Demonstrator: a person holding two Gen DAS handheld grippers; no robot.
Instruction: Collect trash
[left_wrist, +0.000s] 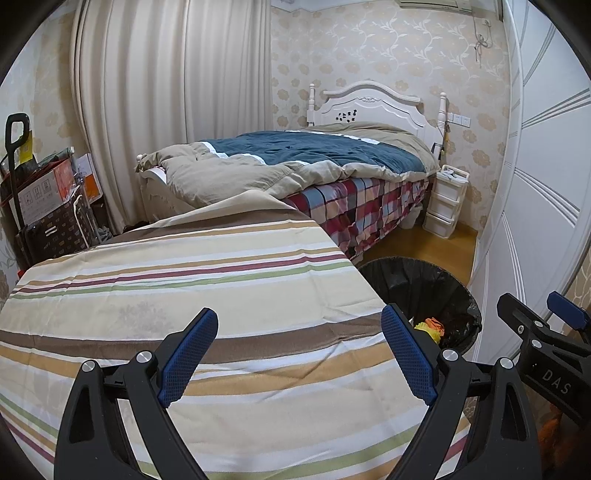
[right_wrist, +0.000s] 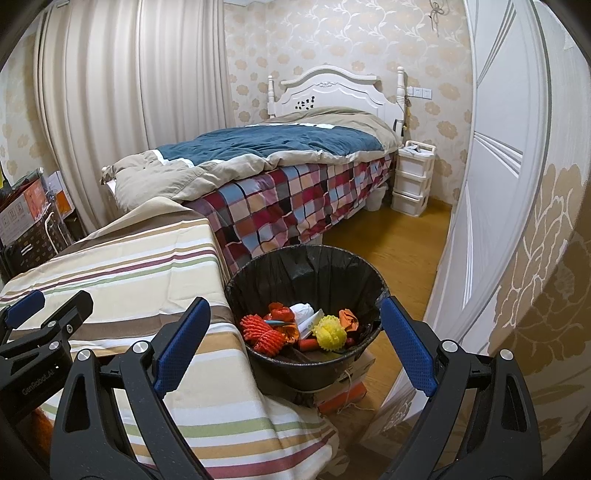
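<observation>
A black-lined trash bin (right_wrist: 306, 273) stands on boxes right of the striped table (right_wrist: 147, 273). It holds trash: orange foam nets (right_wrist: 264, 334), a yellow foam net (right_wrist: 330, 333), white crumpled paper (right_wrist: 302, 311) and other scraps. My right gripper (right_wrist: 295, 350) is open and empty, just above the bin's near rim. My left gripper (left_wrist: 299, 356) is open and empty over the striped table (left_wrist: 184, 280), with the bin (left_wrist: 424, 291) to its right. The right gripper also shows in the left wrist view (left_wrist: 543, 314), and the left gripper in the right wrist view (right_wrist: 48, 306).
A bed (right_wrist: 280, 166) with a blue and beige quilt stands behind the table. A white drawer unit (right_wrist: 412, 177) is beside the bed. A white wardrobe (right_wrist: 491, 166) runs along the right. Boxes and a trolley (left_wrist: 48, 206) stand at the far left by the curtain.
</observation>
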